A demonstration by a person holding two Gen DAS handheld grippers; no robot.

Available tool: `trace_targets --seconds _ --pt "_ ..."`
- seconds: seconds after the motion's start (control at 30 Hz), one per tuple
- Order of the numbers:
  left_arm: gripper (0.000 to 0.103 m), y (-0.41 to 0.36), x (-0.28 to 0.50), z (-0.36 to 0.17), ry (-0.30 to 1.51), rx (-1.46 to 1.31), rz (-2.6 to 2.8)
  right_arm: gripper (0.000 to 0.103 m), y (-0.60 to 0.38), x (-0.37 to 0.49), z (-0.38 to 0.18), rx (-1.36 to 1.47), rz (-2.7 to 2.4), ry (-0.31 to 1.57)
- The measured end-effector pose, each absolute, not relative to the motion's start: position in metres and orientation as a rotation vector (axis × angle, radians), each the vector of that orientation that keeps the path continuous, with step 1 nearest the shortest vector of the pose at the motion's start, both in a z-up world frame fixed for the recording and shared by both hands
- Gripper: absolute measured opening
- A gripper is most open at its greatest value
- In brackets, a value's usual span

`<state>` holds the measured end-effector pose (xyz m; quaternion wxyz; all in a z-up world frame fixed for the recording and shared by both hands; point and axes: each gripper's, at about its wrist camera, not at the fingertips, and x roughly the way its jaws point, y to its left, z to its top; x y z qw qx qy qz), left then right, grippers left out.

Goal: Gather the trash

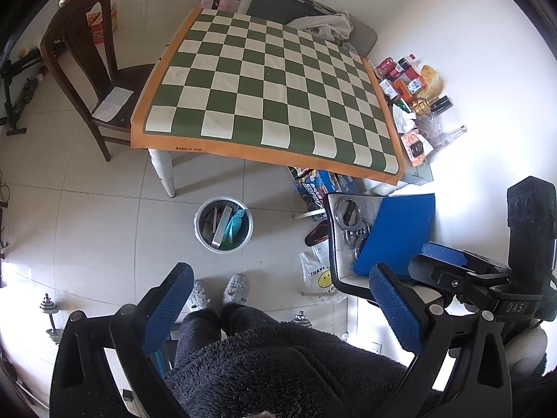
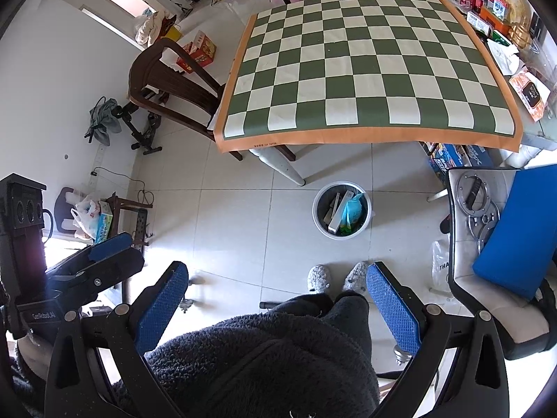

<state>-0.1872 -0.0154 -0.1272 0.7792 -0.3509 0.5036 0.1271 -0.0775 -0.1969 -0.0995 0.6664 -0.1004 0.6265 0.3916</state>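
A grey round trash bin [image 1: 223, 224] stands on the tiled floor in front of the table; it holds a white box, a teal wrapper and other scraps. It also shows in the right wrist view [image 2: 341, 210]. My left gripper [image 1: 278, 299] is open and empty, held high above the floor over the person's legs. My right gripper [image 2: 278, 299] is open and empty too, at about the same height. The right gripper's body shows at the right of the left wrist view [image 1: 480, 278]. The checkered green-and-white tablecloth [image 1: 268, 83] is bare.
Packets, boxes and bottles [image 1: 414, 101] are piled on the table's right edge. A dark wooden chair [image 1: 90, 66] stands left of the table. A white chair with a blue cushion [image 1: 397, 233] and metal rings is at right. A plastic bag [image 1: 318, 278] lies on the floor.
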Motion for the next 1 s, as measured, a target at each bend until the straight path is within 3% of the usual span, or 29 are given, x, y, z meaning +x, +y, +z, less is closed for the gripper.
trace_targets --seconds 1.0 --pt "0.103 -0.026 -0.189 -0.125 1.076 -0.744 0.264 0.103 -0.207 -0.079 -0.09 -0.214 0.885 1.402"
